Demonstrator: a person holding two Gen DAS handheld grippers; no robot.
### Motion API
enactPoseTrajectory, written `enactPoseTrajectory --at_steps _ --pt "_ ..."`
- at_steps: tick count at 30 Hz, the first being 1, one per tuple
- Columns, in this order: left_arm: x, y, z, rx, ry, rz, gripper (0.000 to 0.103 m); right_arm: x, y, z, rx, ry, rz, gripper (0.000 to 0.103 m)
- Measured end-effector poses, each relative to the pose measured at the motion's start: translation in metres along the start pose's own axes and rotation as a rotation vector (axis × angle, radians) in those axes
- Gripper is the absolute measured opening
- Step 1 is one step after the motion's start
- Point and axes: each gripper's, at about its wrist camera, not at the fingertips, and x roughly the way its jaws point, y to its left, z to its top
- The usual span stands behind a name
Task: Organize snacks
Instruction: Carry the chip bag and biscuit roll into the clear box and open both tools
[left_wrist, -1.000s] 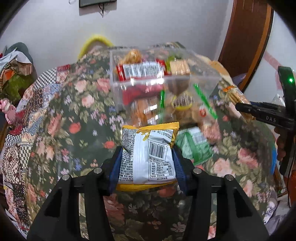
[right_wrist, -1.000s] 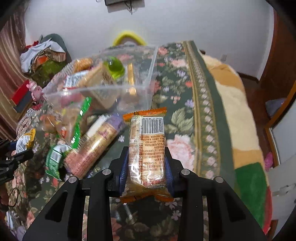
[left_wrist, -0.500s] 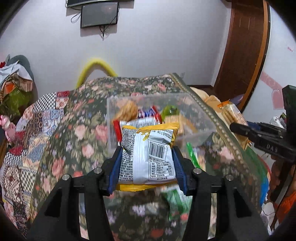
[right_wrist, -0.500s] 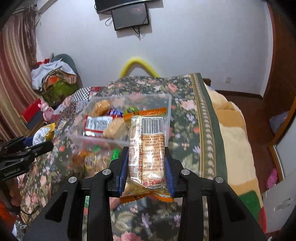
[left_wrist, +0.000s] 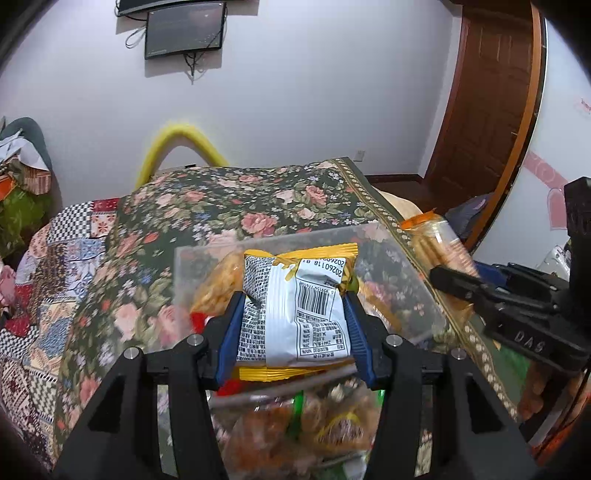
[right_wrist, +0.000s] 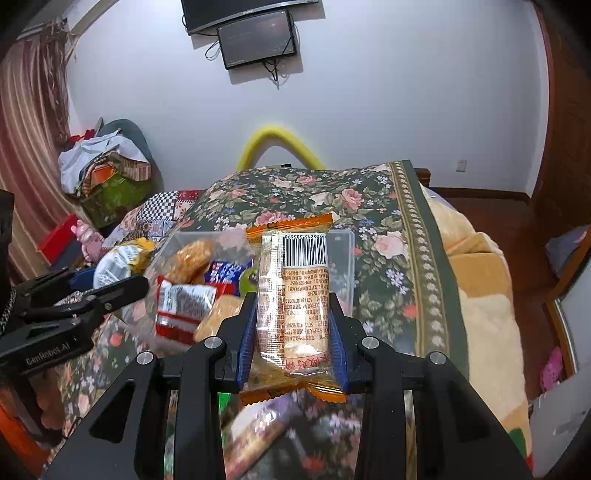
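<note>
The left gripper (left_wrist: 293, 314) is clamped across the middle of a white-and-yellow snack packet (left_wrist: 295, 306), held over the near part of the clear plastic container (left_wrist: 413, 288) on the floral bedspread (left_wrist: 221, 206); the right gripper (right_wrist: 291, 328) likewise pinches an orange-edged clear cracker pack (right_wrist: 293, 295) just right of the snacks in that container. Both look light, puffy and slippery, their contents likely crushable, so a gentle mid-body grip seems best. Legible writing: "20260118" on the packet, barcode digits on the cracker pack, "GenRobot.AI" on the left gripper's body.
</note>
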Motion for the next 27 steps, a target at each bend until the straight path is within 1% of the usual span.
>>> enactPoseTrajectory --at_steps 5,10,16,22,27 --pt "0.032 -0.005 0.012 0.009 0.027 -0.007 0.052 0.023 -0.001 0.007 -0.004 0.022 -0.012 0.032" --pt "0.062 -0.002 0.017 -0.014 0.06 -0.01 0.052 0.05 -0.005 0.011 0.001 0.063 -0.03 0.032" --pt "0.089 0.003 0.022 -0.031 0.089 -0.007 0.052 0.067 -0.008 0.013 -0.008 0.092 -0.032 0.032" --pt "0.104 0.006 0.021 -0.046 0.106 -0.005 0.052 0.08 -0.01 0.011 -0.019 0.111 -0.034 0.032" --pt "0.104 0.005 0.02 -0.045 0.098 0.01 0.053 0.084 -0.006 0.01 -0.037 0.116 -0.049 0.032"
